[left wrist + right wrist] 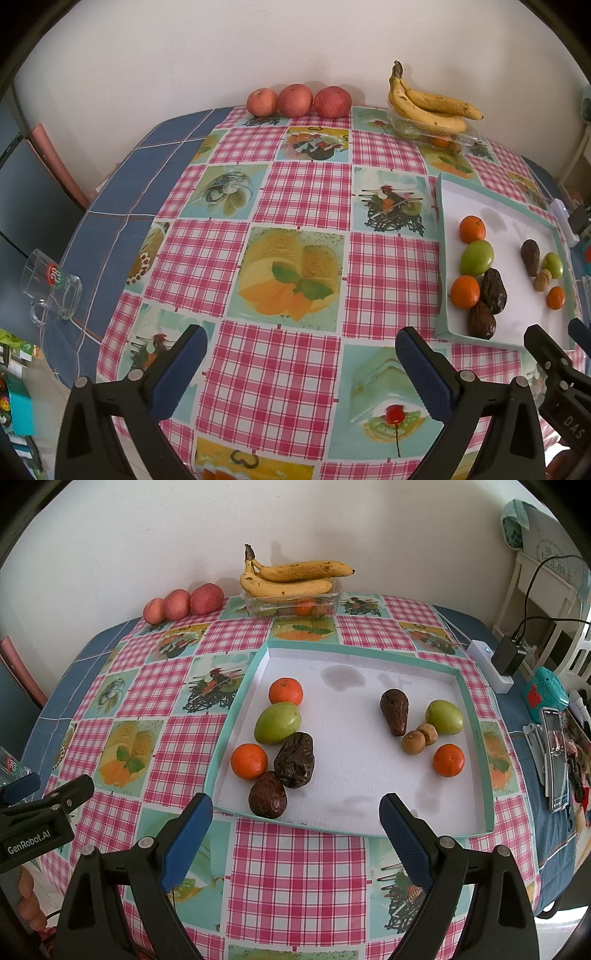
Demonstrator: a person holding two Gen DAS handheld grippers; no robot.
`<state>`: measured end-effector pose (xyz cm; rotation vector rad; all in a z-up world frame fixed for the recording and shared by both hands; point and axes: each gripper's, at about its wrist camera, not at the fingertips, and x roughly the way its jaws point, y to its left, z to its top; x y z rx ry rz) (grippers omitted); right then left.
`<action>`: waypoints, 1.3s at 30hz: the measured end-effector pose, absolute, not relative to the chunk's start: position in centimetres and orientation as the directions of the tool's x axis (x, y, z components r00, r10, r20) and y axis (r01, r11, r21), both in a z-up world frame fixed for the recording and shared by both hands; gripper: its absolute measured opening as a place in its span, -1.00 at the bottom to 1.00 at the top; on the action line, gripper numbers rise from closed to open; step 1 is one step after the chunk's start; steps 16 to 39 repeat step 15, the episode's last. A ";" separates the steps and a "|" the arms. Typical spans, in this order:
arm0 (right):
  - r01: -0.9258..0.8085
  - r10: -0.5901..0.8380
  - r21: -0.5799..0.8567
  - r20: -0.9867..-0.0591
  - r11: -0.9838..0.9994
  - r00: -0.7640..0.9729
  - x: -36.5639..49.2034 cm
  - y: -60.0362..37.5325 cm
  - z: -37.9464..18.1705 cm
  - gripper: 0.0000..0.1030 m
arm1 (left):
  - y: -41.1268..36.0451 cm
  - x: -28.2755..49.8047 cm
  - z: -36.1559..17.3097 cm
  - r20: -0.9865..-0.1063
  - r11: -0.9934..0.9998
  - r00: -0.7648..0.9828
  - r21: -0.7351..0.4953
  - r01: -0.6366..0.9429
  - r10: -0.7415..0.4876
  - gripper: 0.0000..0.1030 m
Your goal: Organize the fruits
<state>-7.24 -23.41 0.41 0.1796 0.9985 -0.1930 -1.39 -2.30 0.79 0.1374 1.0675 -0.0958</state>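
Right tongs (295, 812): jaws wide apart, nothing held, hovering over the near edge of the tray (476, 716). Left tongs (301, 345): jaws spread just as wide, empty, above bare tablecloth (299, 192); the tray lies ahead to their right.

Just past the right tongs' left finger: two dark wrinkled avocados (293, 760), touching. Beyond them a green fruit (277, 722) between two tangerines (249, 760). Ahead to the right, a second group: a third avocado (395, 710), two small brown fruits (419, 738) of a kind I cannot make out, a green one, one tangerine. Grey stains on the tray floor beyond.

Far edge, by the wall: bananas (295, 578) atop a clear punnet (291, 603); contents blurred, something orange inside. Left of it, three apples (184, 603) in a row.

Far left of the left tongs: glass mug (51, 288) on its side. Right edge of the right view: phone (556, 753) and charger (508, 657), partly cut off by the fisheye rim.
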 end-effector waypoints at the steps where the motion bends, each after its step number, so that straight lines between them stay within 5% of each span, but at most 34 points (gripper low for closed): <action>1: 0.243 -0.079 0.061 -0.846 0.968 0.527 -7.2 -23.4 0.4 0.79 | -2.3 -1.4 0.8 -0.877 0.987 0.479 0.066 0.144 -0.011 1.00; 39: 0.242 -0.078 0.061 -0.846 0.968 0.527 -7.2 -23.4 0.4 0.79 | -1.7 -1.3 0.7 -0.880 0.989 0.476 0.067 0.134 -0.005 1.00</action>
